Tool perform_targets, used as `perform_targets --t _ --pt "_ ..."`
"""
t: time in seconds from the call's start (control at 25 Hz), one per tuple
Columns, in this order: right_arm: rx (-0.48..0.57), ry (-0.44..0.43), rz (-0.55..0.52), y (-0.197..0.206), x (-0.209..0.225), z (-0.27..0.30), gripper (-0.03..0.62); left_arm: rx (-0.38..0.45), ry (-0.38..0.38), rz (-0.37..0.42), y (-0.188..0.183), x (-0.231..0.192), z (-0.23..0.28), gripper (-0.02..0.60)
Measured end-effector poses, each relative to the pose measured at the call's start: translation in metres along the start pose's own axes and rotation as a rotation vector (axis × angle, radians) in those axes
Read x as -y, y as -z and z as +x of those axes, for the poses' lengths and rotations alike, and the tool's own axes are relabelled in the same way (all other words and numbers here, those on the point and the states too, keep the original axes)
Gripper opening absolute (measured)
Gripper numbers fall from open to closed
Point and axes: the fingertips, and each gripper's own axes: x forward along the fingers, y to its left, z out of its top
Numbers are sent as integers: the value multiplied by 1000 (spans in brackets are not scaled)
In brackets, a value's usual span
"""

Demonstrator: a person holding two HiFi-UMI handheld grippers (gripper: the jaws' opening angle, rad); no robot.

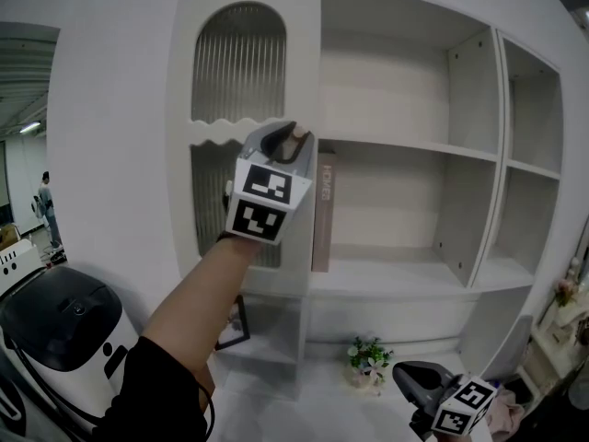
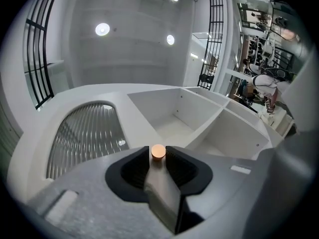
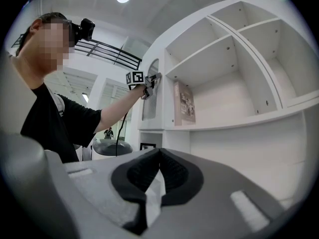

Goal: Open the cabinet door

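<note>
The white cabinet door [image 1: 248, 90] has an arched ribbed-glass panel and forms the cabinet's left front. My left gripper [image 1: 296, 137] is raised to the door's right edge, at mid height. In the left gripper view its jaws [image 2: 158, 156] are shut on a small round copper-coloured knob [image 2: 158, 152], with the ribbed glass [image 2: 87, 133] just beyond. The right gripper view shows the same left gripper [image 3: 149, 78] on the door [image 3: 151, 96]. My right gripper [image 1: 411, 382] hangs low at the bottom right, away from the cabinet, its jaws [image 3: 157, 156] shut on nothing.
Open white shelves [image 1: 405, 145] fill the cabinet right of the door, and a brown book [image 1: 322, 212] stands at their left end. A small flower pot [image 1: 370, 357] sits on the floor below. A black-and-white machine [image 1: 55, 320] stands at the lower left.
</note>
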Motion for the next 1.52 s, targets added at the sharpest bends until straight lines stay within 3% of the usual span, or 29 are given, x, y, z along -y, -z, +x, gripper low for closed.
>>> perform_targets --t 0.32,0.96,1.52 --pt "-7 -19 11 8 -6 6 0 -17 31 71 1 2 0 84" --pt "-49 -96 -15 4 -16 -25 0 -117 62 16 -10 3 -17 77" --pt "-55 -140 -28 10 -40 -77 0 -149 64 -167 -37 0 -54 72"
